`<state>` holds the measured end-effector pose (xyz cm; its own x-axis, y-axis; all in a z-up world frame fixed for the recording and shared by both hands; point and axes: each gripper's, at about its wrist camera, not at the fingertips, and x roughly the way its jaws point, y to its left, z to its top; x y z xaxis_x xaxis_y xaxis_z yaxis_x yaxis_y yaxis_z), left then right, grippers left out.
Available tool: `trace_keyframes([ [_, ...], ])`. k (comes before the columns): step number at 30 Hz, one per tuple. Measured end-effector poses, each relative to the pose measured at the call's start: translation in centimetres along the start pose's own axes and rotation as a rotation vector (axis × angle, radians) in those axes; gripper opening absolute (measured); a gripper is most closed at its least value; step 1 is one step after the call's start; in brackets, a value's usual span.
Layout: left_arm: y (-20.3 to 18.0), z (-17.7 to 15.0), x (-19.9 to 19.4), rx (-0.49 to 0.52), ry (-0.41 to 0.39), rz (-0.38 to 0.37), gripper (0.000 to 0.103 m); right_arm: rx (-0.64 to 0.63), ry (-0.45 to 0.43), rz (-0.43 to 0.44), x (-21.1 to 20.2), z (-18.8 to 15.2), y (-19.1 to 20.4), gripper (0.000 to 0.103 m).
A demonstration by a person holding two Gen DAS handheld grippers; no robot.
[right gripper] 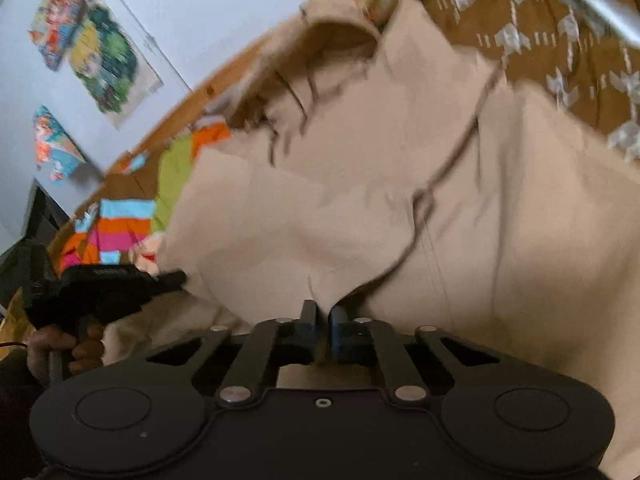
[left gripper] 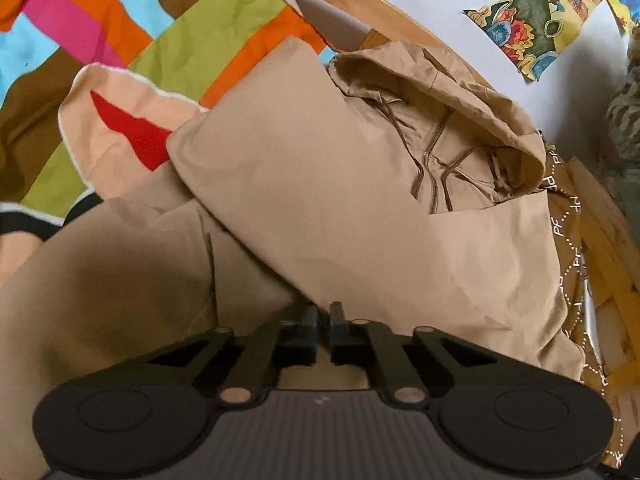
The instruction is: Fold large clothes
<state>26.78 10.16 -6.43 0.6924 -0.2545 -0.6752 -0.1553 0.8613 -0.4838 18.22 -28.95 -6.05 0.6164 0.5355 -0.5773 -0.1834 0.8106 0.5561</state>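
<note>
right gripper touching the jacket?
Touching. The right wrist view shows the right gripper with fingers closed on a fold of the tan jacket, the cloth pinched between them.

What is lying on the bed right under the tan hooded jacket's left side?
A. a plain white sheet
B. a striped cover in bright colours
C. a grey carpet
B: in the left wrist view the tan hooded jacket lies over a striped cover of orange, green, pink, blue and brown.
</note>
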Motion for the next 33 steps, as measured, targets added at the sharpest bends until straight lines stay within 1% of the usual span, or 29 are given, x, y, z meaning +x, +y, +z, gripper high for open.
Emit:
trace_keyframes([
  [2, -0.5, -0.2, -0.3, 0.029, -0.009, 0.014, 0.000, -0.047, -0.067, -0.008, -1.2, 0.7, 0.6, 0.000],
  [4, -1.0, -0.4, -0.2, 0.066, -0.005, 0.026, 0.000, -0.077, -0.085, -0.028, -1.6, 1.2, 1.0, 0.000],
  [7, -0.8, -0.8, 0.2, 0.077, 0.024, 0.041, 0.000, -0.065, -0.016, -0.072, -0.4, 0.6, 0.2, 0.000],
  [9, -0.3, -1.0, 0.7, 0.065, 0.046, 0.040, 0.000, -0.048, 0.043, -0.079, 0.5, -0.3, -0.4, 0.000],
  [10, -0.3, -1.0, 0.7, 0.066, 0.051, 0.036, 0.001, -0.044, 0.064, -0.083, 0.7, -0.6, -0.5, 0.004],
  [11, -0.3, -1.0, 0.4, 0.073, 0.049, 0.031, 0.003, -0.046, 0.074, -0.082, 0.6, -0.8, -0.5, 0.014],
  [12, -0.4, -1.0, 0.2, 0.085, 0.049, 0.027, 0.007, -0.055, 0.073, -0.087, 0.4, -0.8, -0.4, 0.018],
  [13, -0.5, -0.9, -0.2, 0.100, 0.053, 0.027, 0.007, -0.067, 0.065, -0.092, 0.0, -0.7, -0.3, 0.027],
  [14, -0.5, -0.9, -0.5, 0.112, 0.055, 0.024, 0.011, -0.077, 0.052, -0.090, -0.5, -0.4, -0.3, 0.034],
  [15, -0.6, -0.9, -0.8, 0.128, 0.063, 0.020, 0.020, -0.082, 0.039, -0.095, -1.0, -0.1, -0.3, 0.037],
  [16, -0.7, -0.8, -1.1, 0.142, 0.066, 0.018, 0.025, -0.087, 0.026, -0.102, -1.4, 0.3, -0.3, 0.042],
  [18, -0.9, -0.6, -1.9, 0.169, 0.067, 0.013, 0.042, -0.109, 0.006, -0.113, -2.2, 1.7, -0.2, 0.049],
  [20, -1.1, 0.2, -2.5, 0.190, 0.065, 0.009, 0.052, -0.161, -0.005, -0.126, -2.4, 4.3, 0.4, 0.062],
  [21, -1.3, 0.8, -2.7, 0.200, 0.063, 0.007, 0.057, -0.192, -0.008, -0.130, -2.3, 5.9, 0.9, 0.064],
  [22, -1.5, 1.6, -2.7, 0.214, 0.060, 0.006, 0.059, -0.224, -0.012, -0.132, -2.1, 7.9, 1.5, 0.070],
  [23, -1.7, 2.5, -2.7, 0.229, 0.056, 0.004, 0.062, -0.254, -0.017, -0.133, -1.7, 10.0, 2.3, 0.082],
  [24, -1.9, 3.6, -2.5, 0.248, 0.048, -0.001, 0.065, -0.280, -0.029, -0.136, -1.1, 12.5, 3.0, 0.087],
  [25, -2.4, 4.6, -2.1, 0.265, 0.039, -0.005, 0.066, -0.295, -0.048, -0.141, -0.3, 14.9, 3.7, 0.090],
  [26, -3.1, 6.0, -1.6, 0.286, 0.022, -0.011, 0.067, -0.299, -0.062, -0.150, 0.9, 17.9, 4.6, 0.090],
  [28, -4.6, 8.9, -0.4, 0.314, -0.033, -0.048, 0.067, -0.253, -0.058, -0.174, 3.5, 23.2, 5.6, 0.090],
  [30, -6.1, 12.3, 1.1, 0.329, -0.092, -0.098, 0.067, -0.201, -0.088, -0.158, 6.0, 27.7, 6.1, 0.090],
  [32, -7.7, 15.7, 2.6, 0.313, -0.148, -0.165, 0.067, -0.156, -0.139, -0.122, 8.6, 30.9, 6.1, 0.090],
  [33, -8.4, 17.1, 3.4, 0.299, -0.166, -0.193, 0.067, -0.137, -0.167, -0.113, 9.9, 31.9, 6.0, 0.091],
])
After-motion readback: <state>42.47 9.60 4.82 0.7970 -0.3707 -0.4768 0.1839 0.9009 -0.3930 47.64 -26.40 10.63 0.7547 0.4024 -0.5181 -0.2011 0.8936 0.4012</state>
